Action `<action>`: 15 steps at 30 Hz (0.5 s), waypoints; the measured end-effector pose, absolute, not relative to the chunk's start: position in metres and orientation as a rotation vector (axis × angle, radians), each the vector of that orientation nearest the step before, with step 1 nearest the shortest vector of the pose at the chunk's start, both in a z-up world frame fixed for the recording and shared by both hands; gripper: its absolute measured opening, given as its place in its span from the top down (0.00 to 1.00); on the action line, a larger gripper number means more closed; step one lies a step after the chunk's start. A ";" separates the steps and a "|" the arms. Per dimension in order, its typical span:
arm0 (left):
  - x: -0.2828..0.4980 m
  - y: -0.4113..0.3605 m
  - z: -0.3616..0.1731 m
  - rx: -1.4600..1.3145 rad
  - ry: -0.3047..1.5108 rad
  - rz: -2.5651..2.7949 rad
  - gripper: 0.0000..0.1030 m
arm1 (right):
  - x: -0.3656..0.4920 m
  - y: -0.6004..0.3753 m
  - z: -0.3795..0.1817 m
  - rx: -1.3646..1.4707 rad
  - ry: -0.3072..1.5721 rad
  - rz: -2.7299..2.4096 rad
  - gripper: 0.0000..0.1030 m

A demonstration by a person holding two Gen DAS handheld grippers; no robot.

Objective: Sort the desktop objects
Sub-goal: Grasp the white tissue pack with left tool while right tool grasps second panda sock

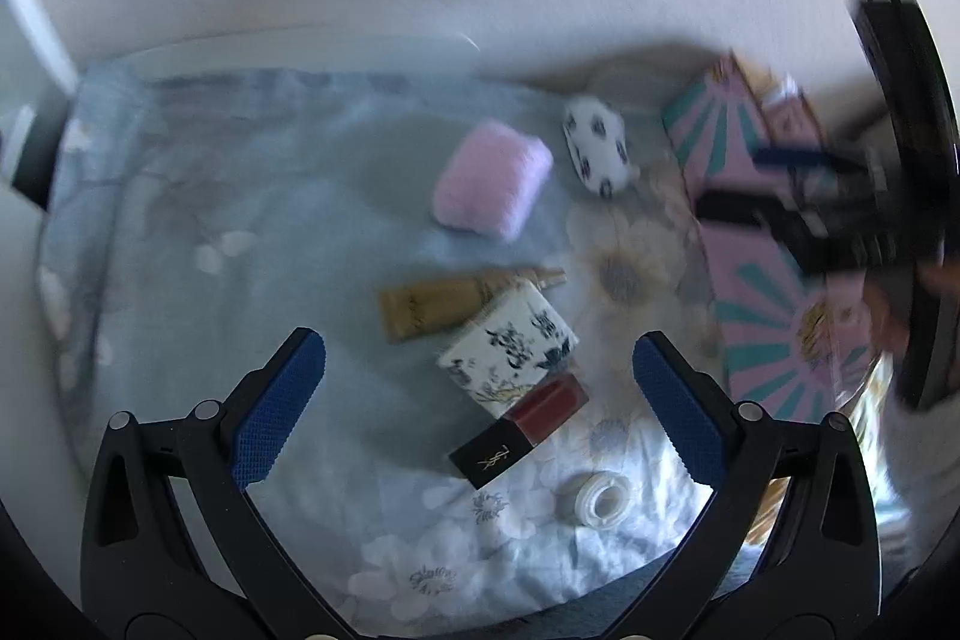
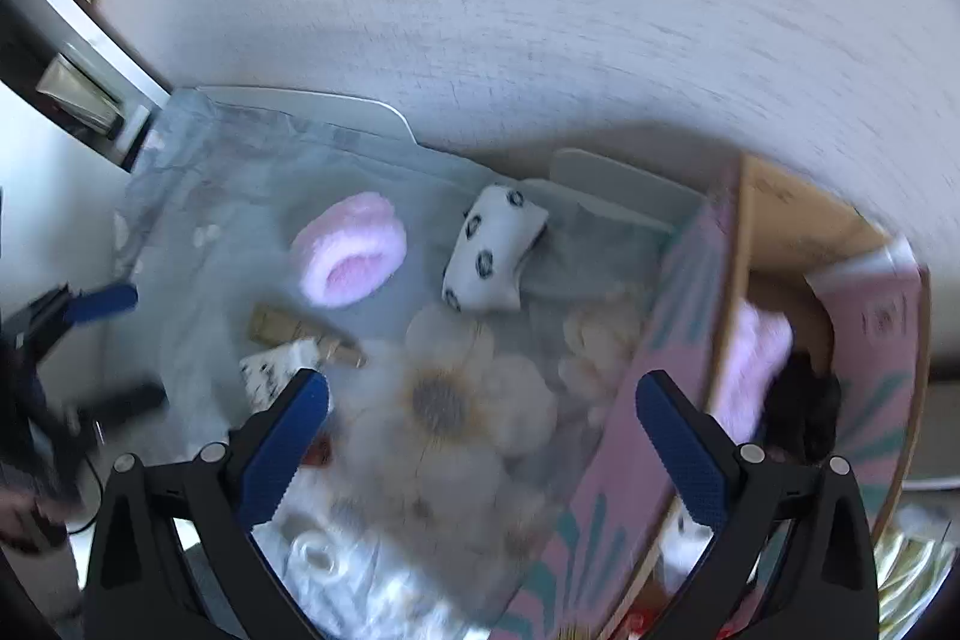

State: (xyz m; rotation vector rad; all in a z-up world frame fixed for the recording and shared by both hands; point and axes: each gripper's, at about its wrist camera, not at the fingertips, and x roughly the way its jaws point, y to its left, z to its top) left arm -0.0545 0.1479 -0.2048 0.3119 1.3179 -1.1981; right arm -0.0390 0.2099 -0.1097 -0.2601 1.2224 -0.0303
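Note:
My left gripper is open above a floral cloth, its blue pads either side of a white box with ink patterns and a red lip tint with a black cap. A gold tube lies behind them, a small white tape roll in front. Farther back lie a pink fluffy band and a white spotted pouch. My right gripper is open and empty beside the pink patterned cardboard box, which holds a pink fluffy item and something black.
The pink box stands at the table's right side against a white wall. The other gripper shows blurred over it in the left wrist view. A white table edge runs behind the cloth. Shelving sits far left.

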 end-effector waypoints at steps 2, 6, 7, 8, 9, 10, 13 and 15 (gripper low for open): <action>-0.070 0.137 -0.215 0.373 1.293 -1.228 0.05 | -0.023 0.214 -0.121 -0.300 1.240 -0.040 0.01; -0.092 0.117 -0.234 0.488 1.261 -1.239 0.14 | 0.000 0.221 -0.147 -0.396 1.261 -0.032 0.04; -0.096 0.113 -0.239 0.505 1.261 -1.240 0.16 | 0.004 0.223 -0.153 -0.423 1.263 -0.049 0.04; -0.097 0.112 -0.243 0.513 1.262 -1.240 0.17 | 0.007 0.226 -0.157 -0.471 1.257 -0.064 0.04; -0.098 0.111 -0.245 0.517 1.261 -1.240 0.18 | 0.009 0.228 -0.161 -0.501 1.256 -0.066 0.04; -0.099 0.109 -0.247 0.523 1.258 -1.240 0.19 | 0.010 0.230 -0.164 -0.519 1.256 -0.066 0.04; -0.101 0.108 -0.251 0.533 1.255 -1.239 0.23 | 0.013 0.231 -0.169 -0.530 1.258 -0.066 0.06; -0.101 0.108 -0.253 0.537 1.254 -1.236 0.25 | 0.017 0.231 -0.173 -0.522 1.269 -0.054 0.10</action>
